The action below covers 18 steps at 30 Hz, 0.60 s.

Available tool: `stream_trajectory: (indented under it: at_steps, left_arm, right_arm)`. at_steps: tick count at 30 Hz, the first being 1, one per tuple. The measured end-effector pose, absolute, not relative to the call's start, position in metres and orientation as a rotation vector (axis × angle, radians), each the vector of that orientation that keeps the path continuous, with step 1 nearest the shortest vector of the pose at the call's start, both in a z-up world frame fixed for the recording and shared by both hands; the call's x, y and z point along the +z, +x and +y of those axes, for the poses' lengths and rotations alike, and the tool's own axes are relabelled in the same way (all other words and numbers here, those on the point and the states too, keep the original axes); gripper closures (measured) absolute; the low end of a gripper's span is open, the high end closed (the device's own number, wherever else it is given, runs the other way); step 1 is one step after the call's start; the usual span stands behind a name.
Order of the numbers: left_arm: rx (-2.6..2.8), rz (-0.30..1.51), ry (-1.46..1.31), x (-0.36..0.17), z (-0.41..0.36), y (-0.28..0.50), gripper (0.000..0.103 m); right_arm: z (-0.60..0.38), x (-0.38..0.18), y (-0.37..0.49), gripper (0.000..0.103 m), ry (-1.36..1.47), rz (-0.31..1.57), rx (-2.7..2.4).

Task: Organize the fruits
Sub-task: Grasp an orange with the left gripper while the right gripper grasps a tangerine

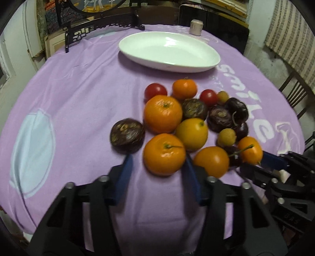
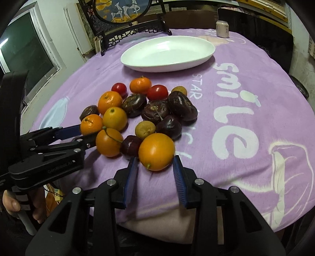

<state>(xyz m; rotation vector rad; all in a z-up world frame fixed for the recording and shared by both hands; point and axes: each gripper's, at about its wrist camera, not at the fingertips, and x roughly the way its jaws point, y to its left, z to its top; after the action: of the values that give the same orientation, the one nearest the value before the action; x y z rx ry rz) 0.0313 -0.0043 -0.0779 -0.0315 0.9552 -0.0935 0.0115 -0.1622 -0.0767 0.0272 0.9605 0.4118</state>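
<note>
A pile of fruit lies on the purple tablecloth (image 1: 78, 94): oranges, a yellow citrus (image 1: 192, 134), red tomatoes (image 1: 155, 91), dark purple fruits (image 1: 127, 134) and small yellow-brown ones. My left gripper (image 1: 158, 163) is open, its blue fingers on either side of the nearest orange (image 1: 164, 154), which also shows in the right wrist view (image 2: 91, 124). My right gripper (image 2: 155, 163) is open around another orange (image 2: 156, 151), not closed on it. It shows at the left wrist view's right edge (image 1: 254, 161). An empty white oval dish (image 1: 169, 51) sits beyond the pile, also in the right wrist view (image 2: 167, 53).
A small pale can (image 2: 222, 29) stands at the table's far edge. A dark carved stand with a round picture (image 2: 122, 11) rises behind the table at the back left. A wooden chair (image 1: 295, 92) is to the right. White "smile" lettering (image 2: 232, 102) marks the cloth.
</note>
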Motion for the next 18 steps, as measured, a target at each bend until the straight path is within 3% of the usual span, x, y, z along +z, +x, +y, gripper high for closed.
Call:
stream_trajectory:
  at_steps: [2, 18]
  left_arm:
    - [-0.102, 0.946, -0.031, -0.077, -0.004, 0.03, 0.062]
    - [-0.132, 0.896, -0.107, -0.041, 0.021, 0.023, 0.063]
  right_arm:
    - [-0.162, -0.078, 0.013, 0.069, 0.027, 0.948, 0.414]
    - [-0.175, -0.047, 0.02, 0.069, 0.065, 0.881, 0.408]
